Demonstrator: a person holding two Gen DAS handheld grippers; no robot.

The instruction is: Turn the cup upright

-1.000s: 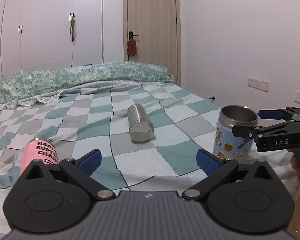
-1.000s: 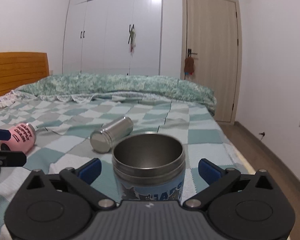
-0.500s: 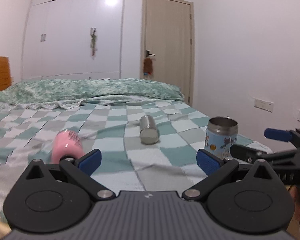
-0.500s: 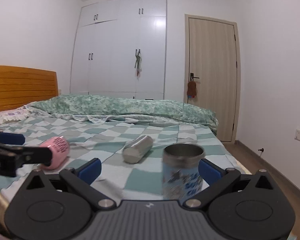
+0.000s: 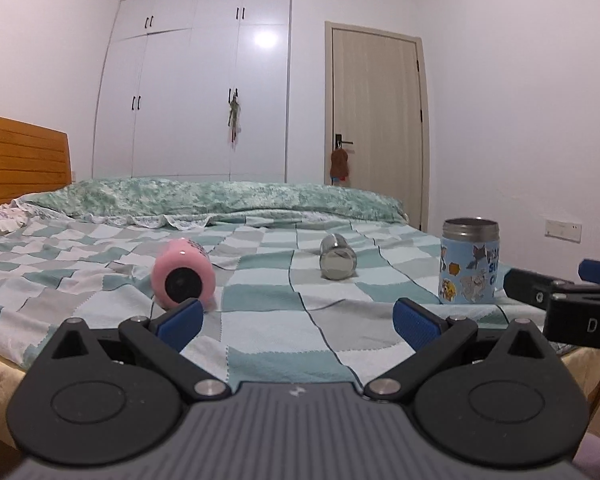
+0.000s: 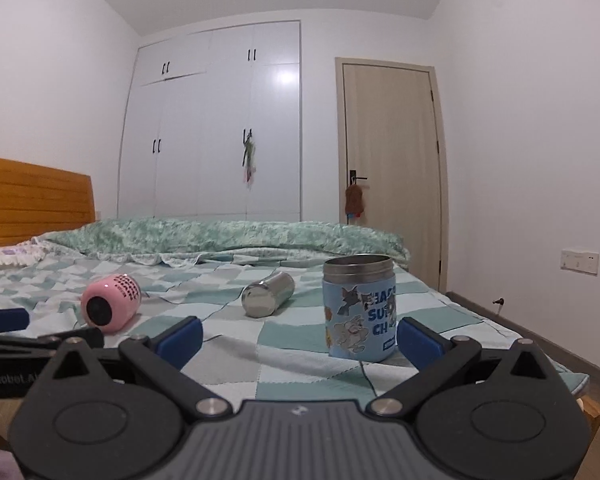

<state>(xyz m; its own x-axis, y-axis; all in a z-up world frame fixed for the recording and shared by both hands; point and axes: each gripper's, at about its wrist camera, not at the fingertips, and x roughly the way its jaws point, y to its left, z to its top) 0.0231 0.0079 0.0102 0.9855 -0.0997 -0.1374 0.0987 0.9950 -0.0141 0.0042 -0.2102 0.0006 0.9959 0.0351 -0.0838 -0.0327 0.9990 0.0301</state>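
My left gripper (image 5: 296, 318) is spread wide, blue pads far apart, nothing between them. It sits back from the near edge of the bed, level with the bedding. My right gripper (image 6: 300, 334) is equally wide open and empty; its right blue pad (image 6: 418, 340) overlaps the lower right edge of the blue cartoon cup (image 6: 359, 307) in view, but I cannot tell whether it touches.

That blue cartoon cup stands upright on the checked blanket (image 5: 260, 308), steel rim up, mouth open, near the blanket's right edge. In the left view it sits just beyond the right gripper's fingers.

The pink cup (image 5: 182, 278) lies on its side to the left, dark round end toward me, just past my left blue pad (image 5: 180, 320).

The steel cup (image 5: 337, 257) lies on its side mid-blanket, between the other two, flat base toward me.

Behind: green floral quilt (image 5: 220, 200), wooden headboard (image 5: 20, 164), white wardrobe (image 5: 192, 92), closed door (image 5: 374, 120).
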